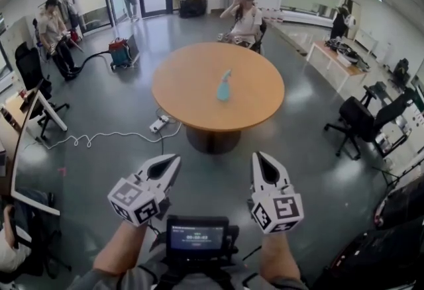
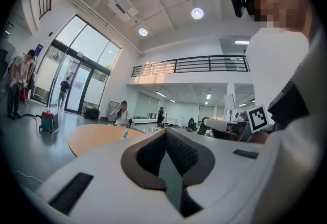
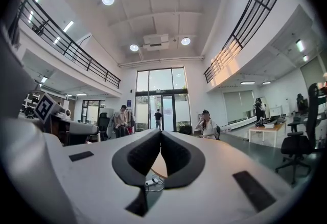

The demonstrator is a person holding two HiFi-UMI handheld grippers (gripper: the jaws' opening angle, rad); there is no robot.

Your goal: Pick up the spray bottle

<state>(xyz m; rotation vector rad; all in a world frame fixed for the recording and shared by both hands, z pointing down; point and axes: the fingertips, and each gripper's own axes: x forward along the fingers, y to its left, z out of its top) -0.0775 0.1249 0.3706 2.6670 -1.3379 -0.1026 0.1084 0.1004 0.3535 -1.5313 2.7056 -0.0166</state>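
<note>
A light blue spray bottle (image 1: 224,86) stands upright near the middle of a round wooden table (image 1: 192,100); in the left gripper view the bottle (image 2: 124,133) is a small far-off shape on the table (image 2: 92,137). My left gripper (image 1: 174,162) and right gripper (image 1: 259,158) are held side by side over the floor, well short of the table, both pointing at it. Both are shut with nothing between the jaws, seen again as the left gripper (image 2: 164,134) and the right gripper (image 3: 160,135).
A person (image 1: 246,17) sits behind the table. A power strip (image 1: 159,124) and white cable (image 1: 93,140) lie on the floor left of the table base. Office chairs (image 1: 361,122) stand to the right, a desk (image 1: 20,116) to the left, a vacuum cleaner (image 1: 120,53) farther back.
</note>
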